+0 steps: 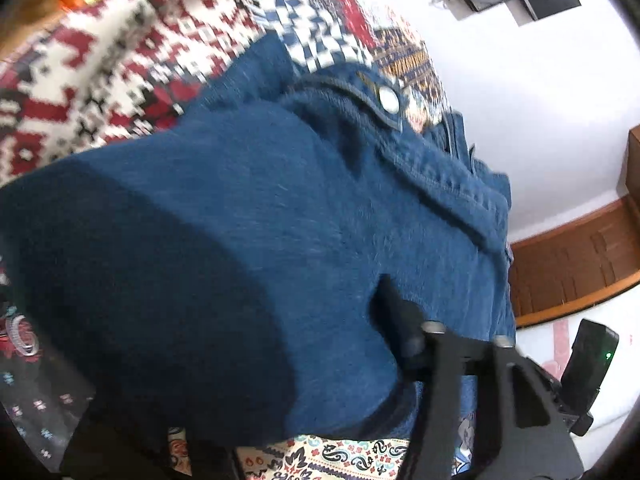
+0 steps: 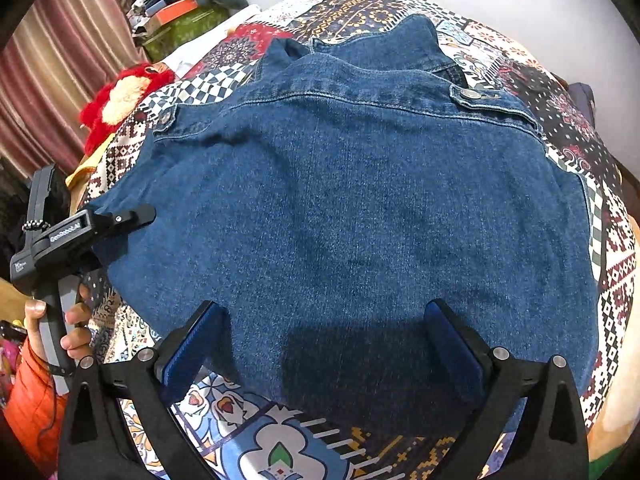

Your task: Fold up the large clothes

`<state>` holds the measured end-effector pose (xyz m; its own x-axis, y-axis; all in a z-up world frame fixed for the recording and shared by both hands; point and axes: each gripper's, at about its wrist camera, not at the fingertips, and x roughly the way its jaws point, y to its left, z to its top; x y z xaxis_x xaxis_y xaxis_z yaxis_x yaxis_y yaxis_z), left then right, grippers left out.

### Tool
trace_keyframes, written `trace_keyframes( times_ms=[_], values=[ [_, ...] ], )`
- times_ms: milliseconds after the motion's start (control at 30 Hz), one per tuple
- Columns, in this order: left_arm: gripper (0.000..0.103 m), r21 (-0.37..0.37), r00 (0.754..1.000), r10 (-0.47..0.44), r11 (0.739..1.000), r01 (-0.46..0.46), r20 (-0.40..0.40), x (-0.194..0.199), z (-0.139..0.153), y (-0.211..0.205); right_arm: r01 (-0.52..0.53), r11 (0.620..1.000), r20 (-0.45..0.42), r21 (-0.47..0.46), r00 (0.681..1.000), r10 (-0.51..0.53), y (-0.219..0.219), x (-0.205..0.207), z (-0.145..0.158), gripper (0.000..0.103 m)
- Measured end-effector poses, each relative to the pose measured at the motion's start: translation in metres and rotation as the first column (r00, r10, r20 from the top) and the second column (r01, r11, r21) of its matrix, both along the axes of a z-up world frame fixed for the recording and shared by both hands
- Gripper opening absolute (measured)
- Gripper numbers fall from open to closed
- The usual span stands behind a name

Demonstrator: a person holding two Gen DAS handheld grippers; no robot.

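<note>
Fingers of the right gripper (image 2: 324,344) stand wide apart at the bottom of the right wrist view, empty, poised over the near hem of the denim jacket (image 2: 352,208). That jacket lies spread on the patchwork bedspread (image 2: 612,264), filling the middle of the frame, its long axis running from the hem at the bottom up to the collar (image 2: 384,46) at the top.

At centre left, the left gripper (image 2: 134,216) is clamped on the jacket's side edge, so it looks nearer to that flank than the right one. In the left wrist view, denim bulges over the left gripper's one visible finger (image 1: 394,312), at lower right.

Any fold across from that side would likely be carried by the left gripper, toward the shoulder tab button (image 2: 471,94) at upper right.

Farther off, a red plush toy (image 2: 120,106) sits at upper left.
</note>
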<state>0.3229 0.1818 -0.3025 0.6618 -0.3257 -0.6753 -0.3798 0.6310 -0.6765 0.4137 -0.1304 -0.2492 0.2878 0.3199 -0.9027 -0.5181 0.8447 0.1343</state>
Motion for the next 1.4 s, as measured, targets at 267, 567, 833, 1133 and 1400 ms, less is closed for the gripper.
trace_keyframes(
  times_ms=[267, 567, 833, 1133, 1400],
  values=[
    [0.034, 0.187, 0.989, -0.001, 0.982, -0.028, 0.150, -0.015, 0.085, -0.012, 0.048, 0.999, 0.026, 0.019, 0.998, -0.048, -0.010, -0.001, 0.028, 0.101],
    [0.033, 0.421, 0.945, -0.015, 0.897, -0.131, 0.326, -0.048, 0.179, -0.021, -0.002, 0.999, 0.116, 0.038, 0.993, -0.002, 0.033, -0.002, 0.047, 0.101],
    [0.033, 0.590, 0.966, -0.034, 0.797, -0.129, 0.258, -0.050, 0.176, -0.030, -0.156, 0.983, 0.076, -0.099, 0.984, 0.164, 0.106, -0.017, -0.011, 0.102],
    [0.033, 0.693, 0.955, -0.160, 0.718, -0.061, 0.250, -0.018, 0.189, -0.081, -0.226, 0.971, 0.020, -0.072, 0.973, 0.228, 0.080, -0.018, 0.007, 0.102],
    [0.031, 0.783, 0.877, -0.411, 0.619, 0.068, 0.249, 0.014, 0.210, -0.186, 0.046, 0.998, 0.083, 0.050, 0.995, -0.050, -0.069, -0.017, 0.069, 0.102]
  ],
)
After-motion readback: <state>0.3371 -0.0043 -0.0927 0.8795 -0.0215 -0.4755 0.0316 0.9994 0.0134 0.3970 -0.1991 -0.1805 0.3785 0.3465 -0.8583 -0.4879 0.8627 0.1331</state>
